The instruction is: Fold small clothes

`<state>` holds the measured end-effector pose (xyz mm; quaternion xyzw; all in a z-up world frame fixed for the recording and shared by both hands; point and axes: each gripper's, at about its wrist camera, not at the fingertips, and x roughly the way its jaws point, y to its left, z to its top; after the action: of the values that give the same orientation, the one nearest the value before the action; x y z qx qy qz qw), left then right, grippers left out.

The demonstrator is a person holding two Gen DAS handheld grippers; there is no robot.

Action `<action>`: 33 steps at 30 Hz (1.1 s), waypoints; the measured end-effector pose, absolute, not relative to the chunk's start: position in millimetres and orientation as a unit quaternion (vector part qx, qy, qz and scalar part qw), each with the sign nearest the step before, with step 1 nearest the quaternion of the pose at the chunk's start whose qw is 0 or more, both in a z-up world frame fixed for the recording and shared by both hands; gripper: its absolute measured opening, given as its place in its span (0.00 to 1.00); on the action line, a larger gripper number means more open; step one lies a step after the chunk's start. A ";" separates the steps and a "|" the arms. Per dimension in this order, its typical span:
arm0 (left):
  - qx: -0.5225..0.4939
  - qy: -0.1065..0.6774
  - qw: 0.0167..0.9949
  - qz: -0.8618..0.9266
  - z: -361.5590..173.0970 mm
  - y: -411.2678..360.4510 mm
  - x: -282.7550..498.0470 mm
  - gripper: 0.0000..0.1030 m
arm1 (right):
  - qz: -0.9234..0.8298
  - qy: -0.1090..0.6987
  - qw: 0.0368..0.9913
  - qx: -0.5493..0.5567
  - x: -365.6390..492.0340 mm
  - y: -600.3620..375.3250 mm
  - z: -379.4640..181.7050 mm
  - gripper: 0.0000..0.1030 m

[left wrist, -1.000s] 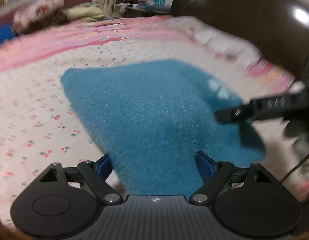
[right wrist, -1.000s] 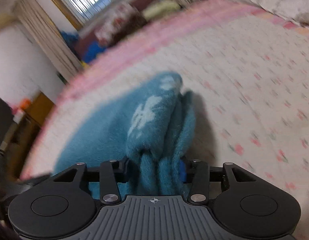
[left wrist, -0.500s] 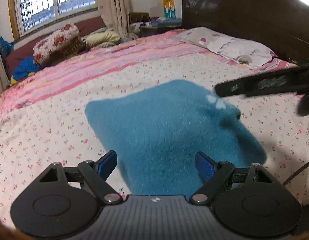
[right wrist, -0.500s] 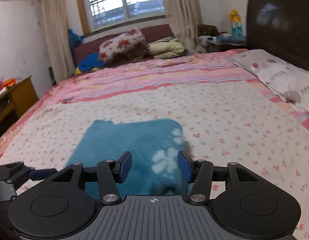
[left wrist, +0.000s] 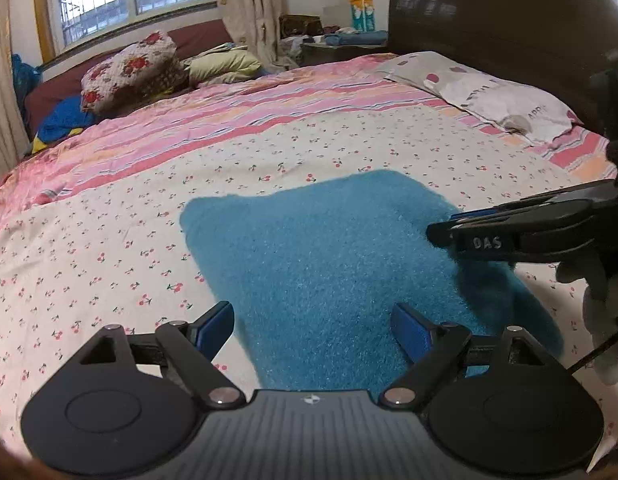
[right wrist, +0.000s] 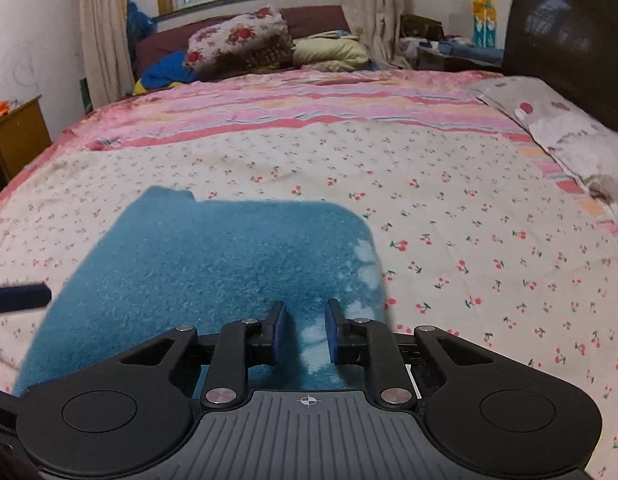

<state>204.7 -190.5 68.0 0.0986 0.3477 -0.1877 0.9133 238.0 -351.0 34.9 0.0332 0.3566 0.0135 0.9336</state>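
Blue garment (right wrist: 213, 268) flat on bedsheet (right wrist: 449, 216), already folded into a rough rectangle, edges uneven. Left gripper (left wrist: 311, 326) spread wide above near edge, empty. Right gripper (right wrist: 305, 330) closing on nothing, above the white-marked edge. Likely left: another fold or tidying.

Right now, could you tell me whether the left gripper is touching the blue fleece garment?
Apart: the left wrist view shows the left gripper wide open above the blue fleece garment, nothing pressed.

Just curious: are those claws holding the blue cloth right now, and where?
No. The blue cloth lies loose on the bed; the left claw is open, the right claw closing on nothing.
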 end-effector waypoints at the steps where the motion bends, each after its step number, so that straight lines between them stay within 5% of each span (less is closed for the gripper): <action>1: 0.101 0.348 0.914 -0.185 68.3 -191.1 203.6 0.89 | 0.013 0.357 0.933 0.034 236.6 -351.0 36.6 0.17; 33: 0.097 0.372 0.914 -0.130 72.9 -181.7 164.1 0.93 | -0.010 0.351 0.936 -0.003 135.1 -335.3 68.9 0.24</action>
<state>164.1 -181.7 72.9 0.0974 0.3715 -0.1302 0.9141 135.1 -335.3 68.9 -0.0026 0.3509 -0.0096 0.9364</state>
